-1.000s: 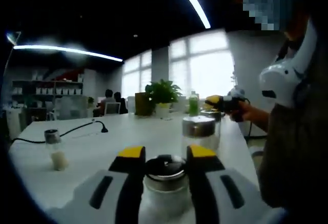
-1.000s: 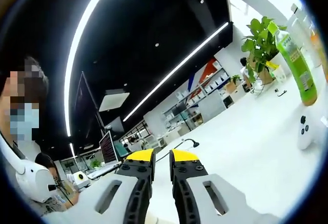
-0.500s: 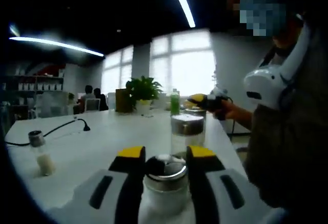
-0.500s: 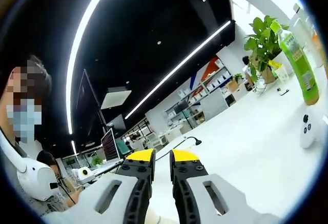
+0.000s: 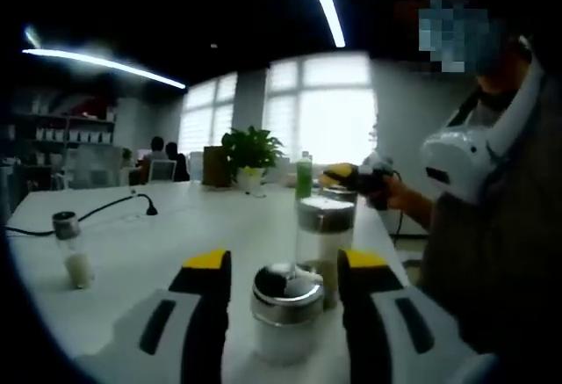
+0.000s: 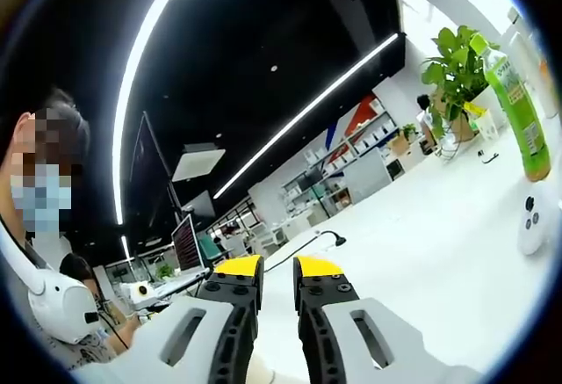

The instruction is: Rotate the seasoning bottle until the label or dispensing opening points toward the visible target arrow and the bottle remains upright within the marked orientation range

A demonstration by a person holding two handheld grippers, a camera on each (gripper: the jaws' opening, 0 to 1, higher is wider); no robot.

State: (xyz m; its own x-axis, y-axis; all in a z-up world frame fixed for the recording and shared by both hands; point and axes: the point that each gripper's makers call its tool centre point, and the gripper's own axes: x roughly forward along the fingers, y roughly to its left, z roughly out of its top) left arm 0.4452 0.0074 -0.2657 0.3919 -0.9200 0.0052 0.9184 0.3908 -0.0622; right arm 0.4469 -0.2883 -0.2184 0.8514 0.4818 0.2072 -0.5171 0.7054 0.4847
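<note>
Standing upright on the white table (image 5: 158,243), the seasoning bottle (image 5: 286,312) sits between the two yellow-tipped jaws of the left gripper (image 5: 286,261), its steel cap (image 5: 287,283) just below the jaw tips. The jaws are spread wide, with a clear gap on each side of the glass, so nothing is gripped. Whether a label or dispensing opening faces any given way cannot be told from the left gripper view, and no arrow can be made out on the table.

Just behind the bottle stands a taller glass jar (image 5: 325,239) with a steel lid, its lower part partly hidden by the bottle's cap. Well to the left is a small shaker (image 5: 72,250) with pale contents, and a black cable (image 5: 92,213) trails across the table beyond it. Farther back are a potted plant (image 5: 250,157) and a green drink bottle (image 5: 304,177).

In the right gripper view, the right gripper (image 6: 277,265) is held up off the table, its jaws narrow, nearly together, with nothing between them. The same green drink bottle (image 6: 518,107) and plant (image 6: 457,68) lie toward that view's right edge, and a small white controller (image 6: 532,226) rests on the table near the bottle.
</note>
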